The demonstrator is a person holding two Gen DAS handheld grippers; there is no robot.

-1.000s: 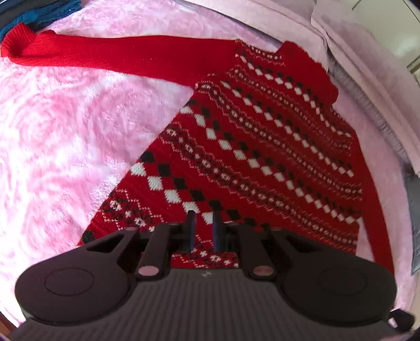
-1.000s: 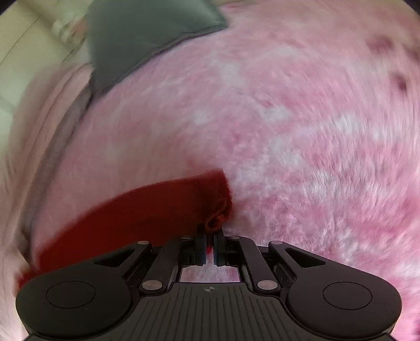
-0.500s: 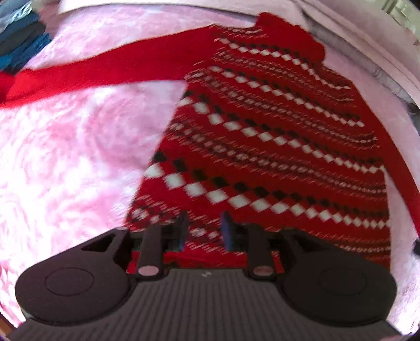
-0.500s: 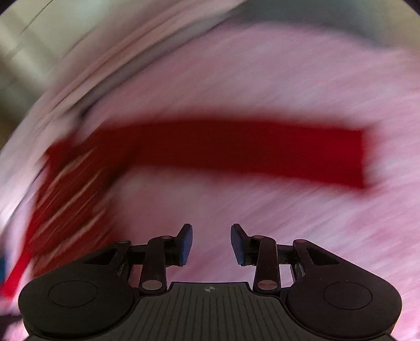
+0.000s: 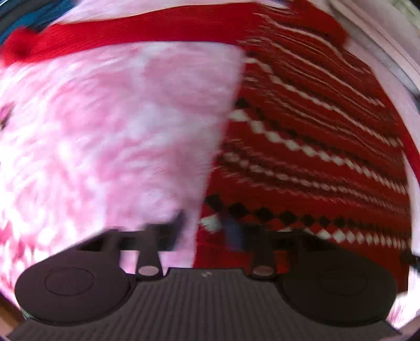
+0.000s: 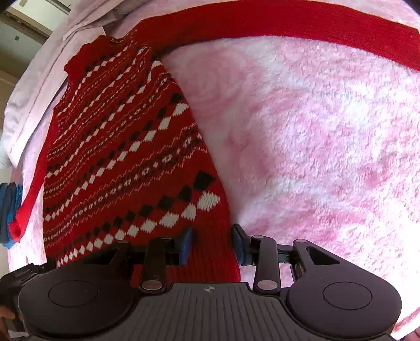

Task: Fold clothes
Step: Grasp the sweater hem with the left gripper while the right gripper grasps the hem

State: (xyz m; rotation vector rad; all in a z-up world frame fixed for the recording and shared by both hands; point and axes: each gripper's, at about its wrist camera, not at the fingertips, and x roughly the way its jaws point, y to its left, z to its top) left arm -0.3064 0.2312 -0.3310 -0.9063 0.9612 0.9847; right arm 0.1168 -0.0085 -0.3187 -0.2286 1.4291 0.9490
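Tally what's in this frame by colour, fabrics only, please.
Red: 1, the patterned knit sweater
Pink: 1, the fluffy blanket under it
Pale lilac: 1, the bedding bunched past the collar
Blue: 1, the folded clothes by the sleeve cuff; how many pieces are stacked there cannot be told
Total: 4

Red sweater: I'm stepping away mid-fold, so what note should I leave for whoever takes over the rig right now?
Left hand-held gripper: the view is blurred, but the jaws look apart, astride one bottom corner of the red sweater. No grip visible.
Right hand-held gripper: jaws closing, with the opposite hem corner between them, not yet pinched.
The sweater lies flat on the pink blanket, with one sleeve and the other sleeve spread out sideways.
Done: sweater laid out.
Left: grip both hem corners, then make every fold.
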